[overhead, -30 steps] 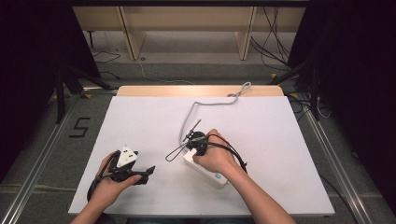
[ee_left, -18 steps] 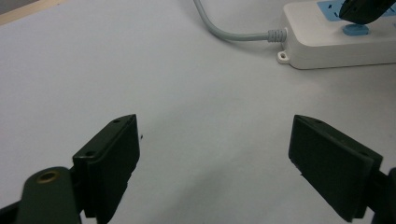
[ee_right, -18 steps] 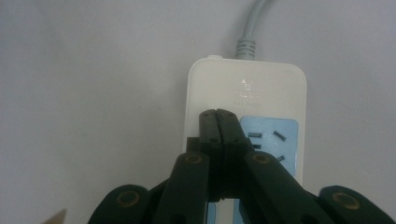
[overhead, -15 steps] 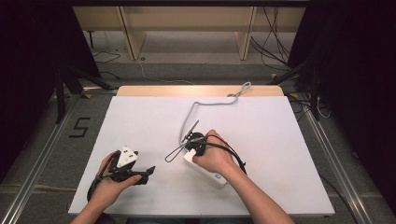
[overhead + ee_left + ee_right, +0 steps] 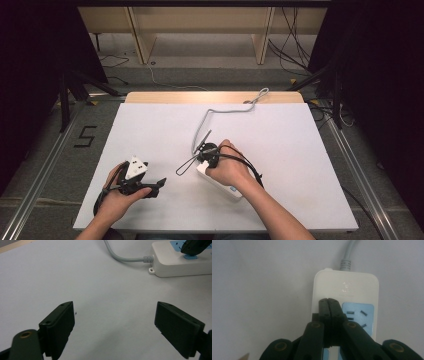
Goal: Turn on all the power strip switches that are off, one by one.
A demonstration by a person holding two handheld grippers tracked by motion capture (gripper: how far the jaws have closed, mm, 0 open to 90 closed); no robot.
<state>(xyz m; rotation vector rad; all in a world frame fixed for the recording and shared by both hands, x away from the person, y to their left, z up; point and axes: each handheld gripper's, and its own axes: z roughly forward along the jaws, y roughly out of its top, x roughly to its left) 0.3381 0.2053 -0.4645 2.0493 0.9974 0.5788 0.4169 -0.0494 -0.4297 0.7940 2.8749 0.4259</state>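
- Right gripper: jaws pressed together with nothing between them. In the right gripper view the joined tips rest over the top face of the power strip, just beside its first blue socket panel.
- In the left gripper view the same tips come down from the upper right corner onto a small blue round button on the strip; contact looks likely, but pressure cannot be judged.
- Power strip: white, lying flat on the bench, slightly right of centre and in the near half. In the high view the right hand and its gripper cover most of it; only the near end shows bare.
- Grey cable: leaves the far end of the strip through a ribbed collar, curves across the bench toward the far edge and ends near the wooden strip there.
- Left gripper: jaws spread wide, nothing between them, bare bench surface below. In the high view it sits in the left hand at the near left of the bench, well apart from the strip, pointing toward it.
- Bench: white top, wooden strip along the far edge.
- Floor: grey, with a dark "5" marking to the left of the bench.
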